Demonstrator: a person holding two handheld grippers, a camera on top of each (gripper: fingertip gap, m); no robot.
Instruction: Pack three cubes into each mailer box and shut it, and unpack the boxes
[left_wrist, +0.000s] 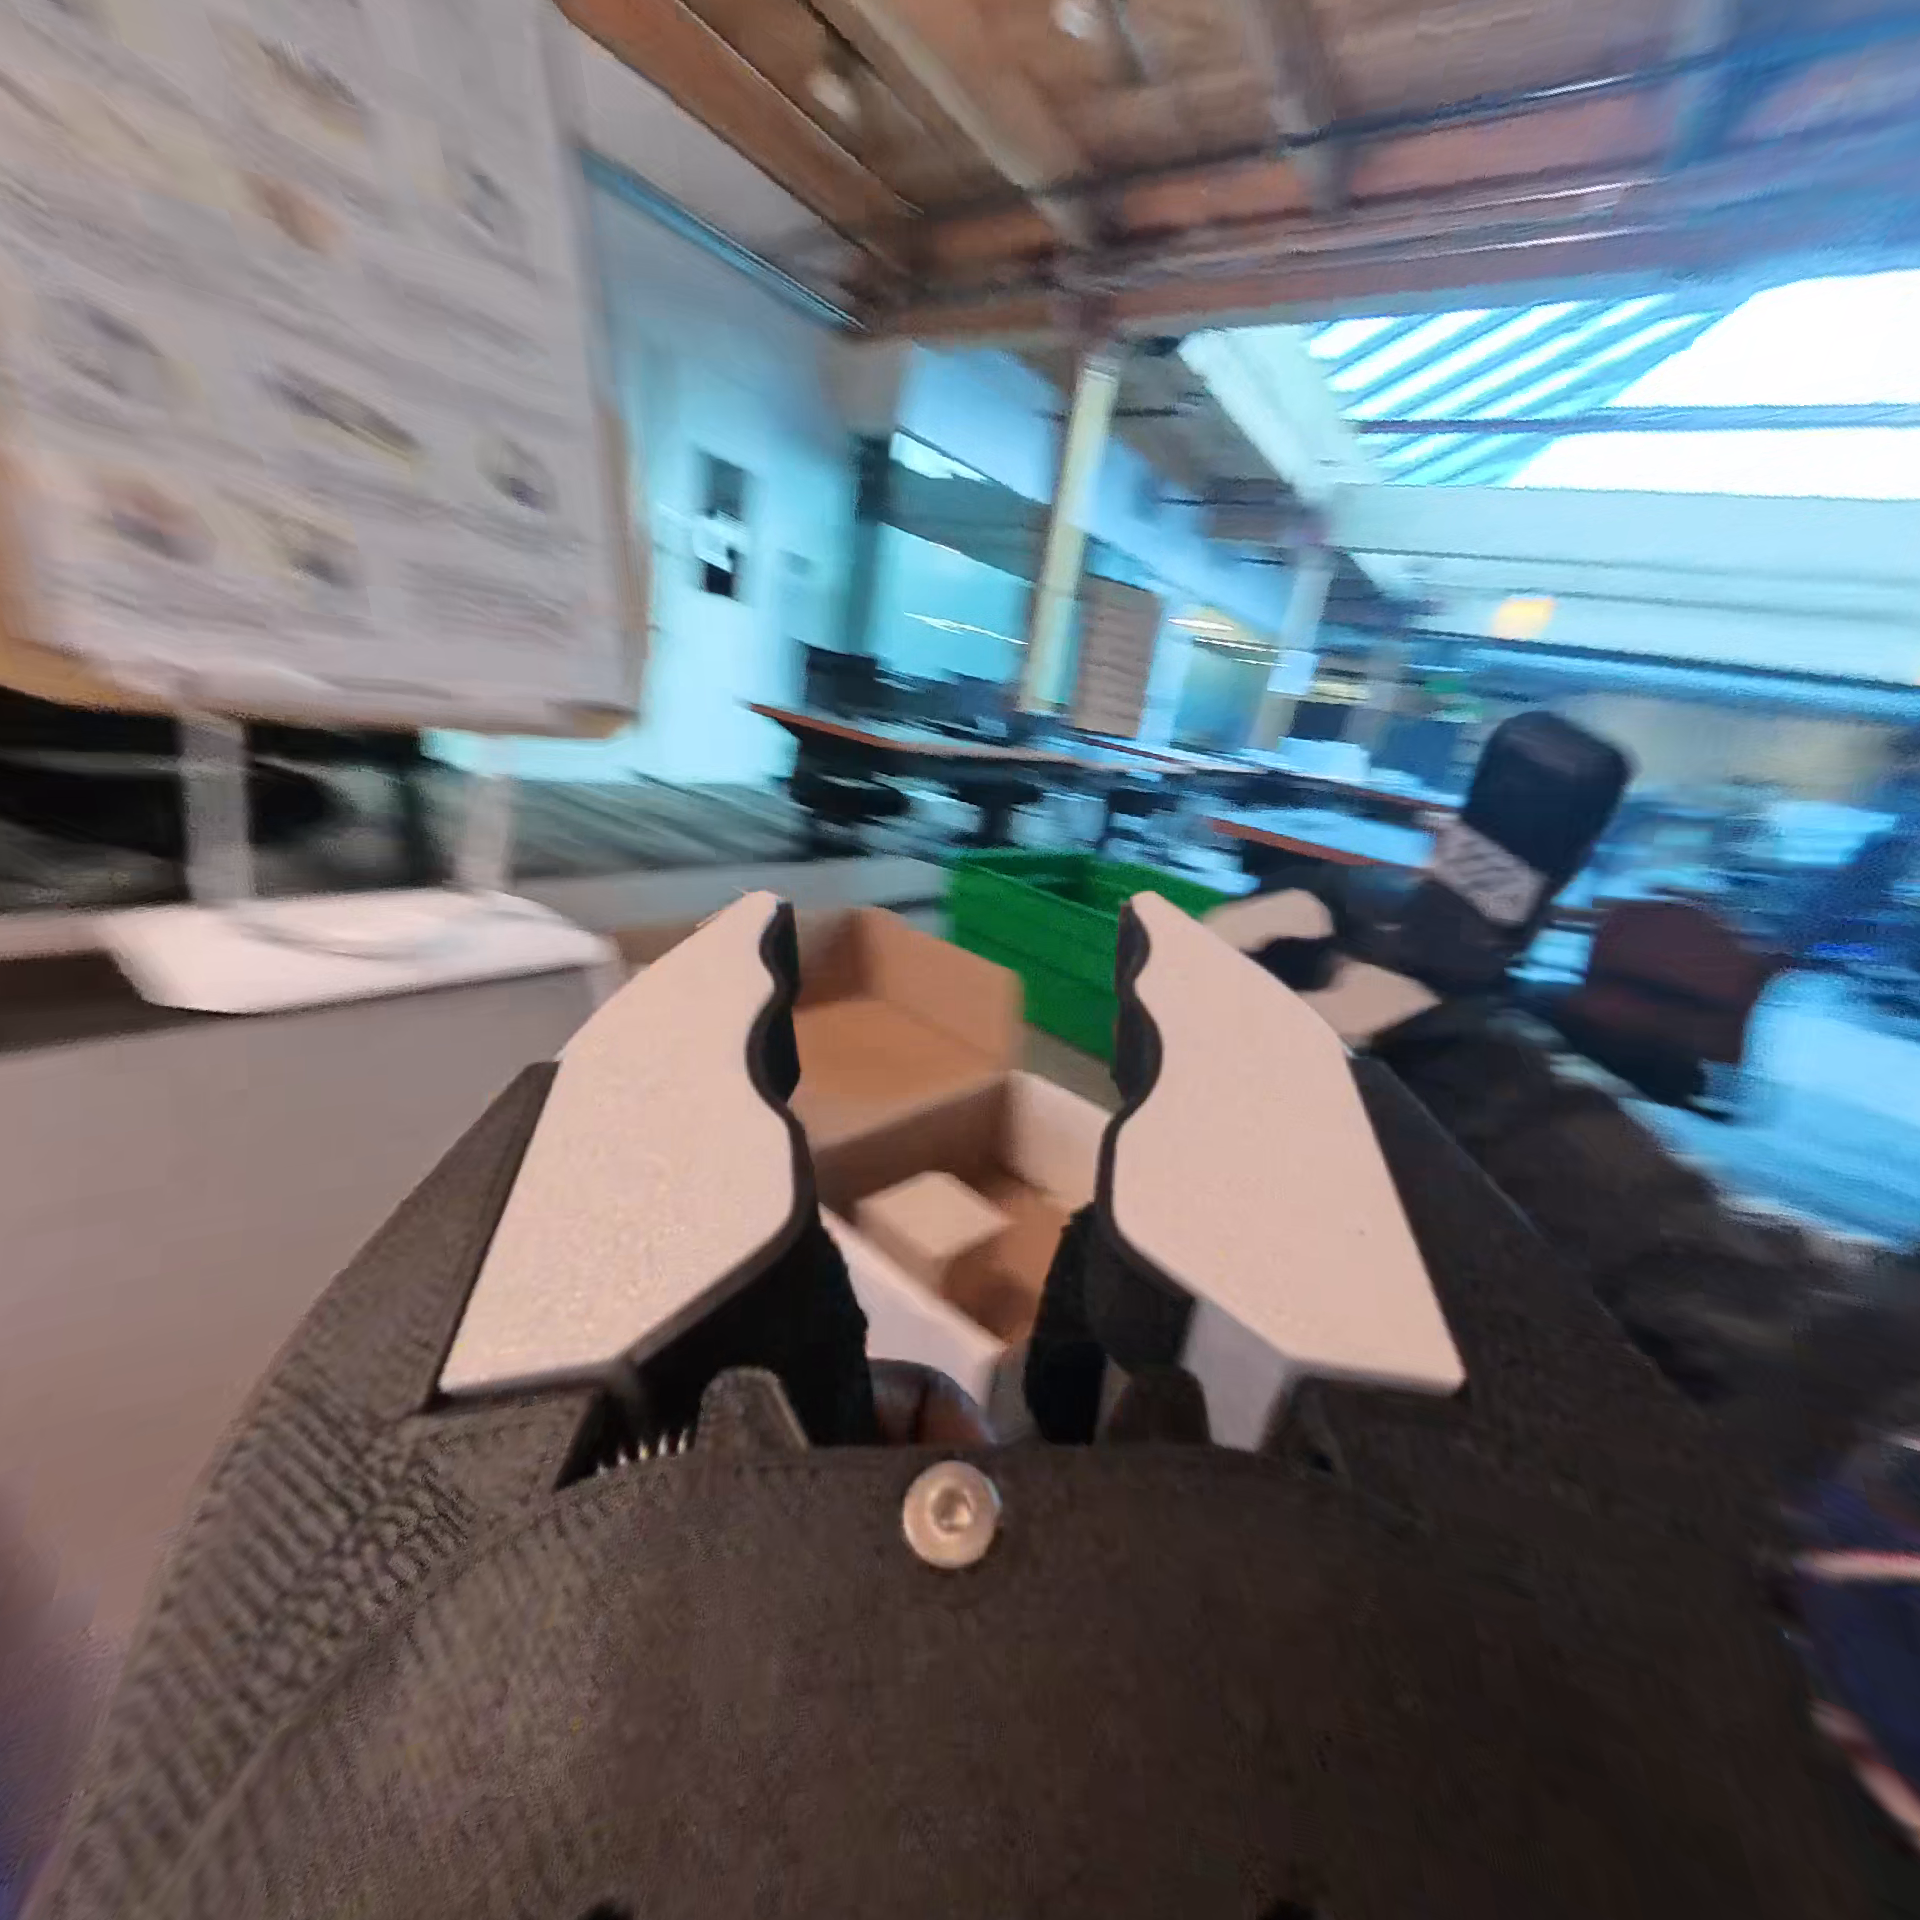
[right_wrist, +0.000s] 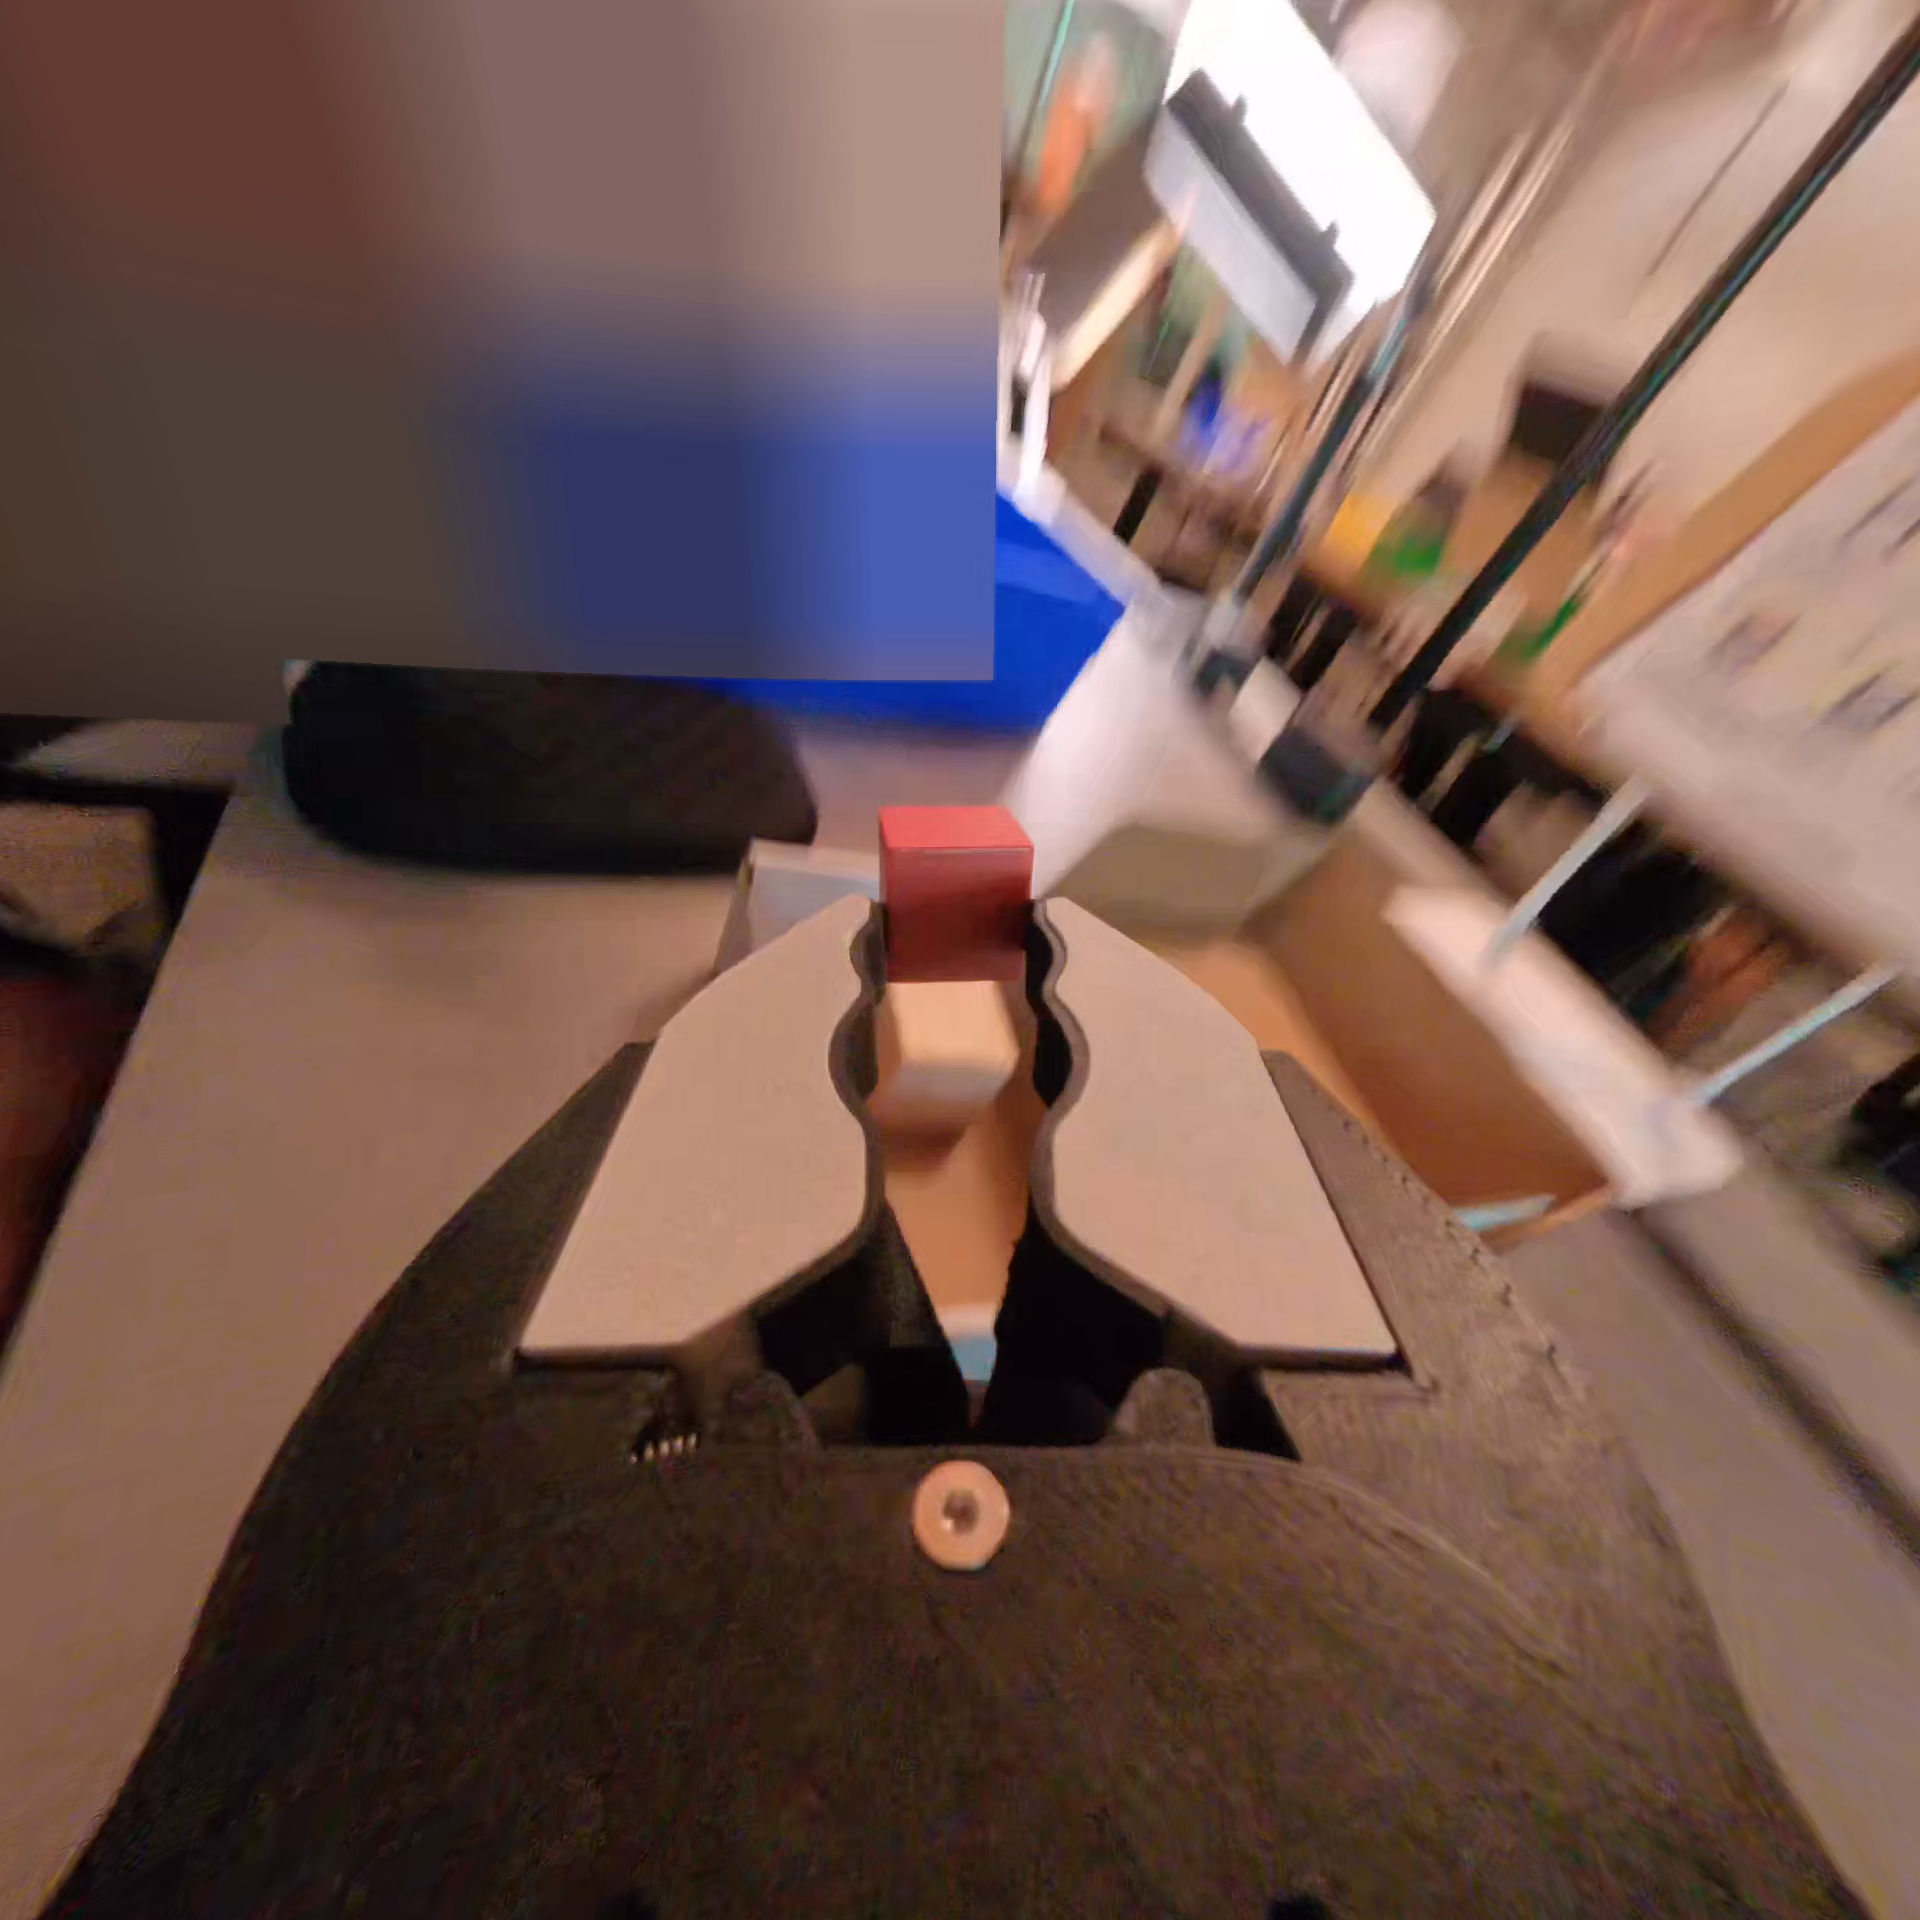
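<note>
Right gripper (right_wrist: 956, 920): its two grey fingers are clamped on one red cube (right_wrist: 954, 894) at the tips, with the cube's top standing above them.
Left gripper (left_wrist: 951, 925): fingers spread apart, nothing between them and touching nothing.
Below the right gripper: one pale cube (right_wrist: 943, 1060) lies on the brown floor of an open mailer box (right_wrist: 1496, 1164); the box's far flaps are smeared by motion blur.
Below the left gripper: one open mailer box (left_wrist: 914, 1023), white outside and brown inside, with one pale cube (left_wrist: 928, 1218) in it; this may be the same box and cube.
Cubes counted: one red, one pale in each view.
Farther off: one green bin (left_wrist: 1049, 935) behind the box on the grey table (left_wrist: 260, 1164).
</note>
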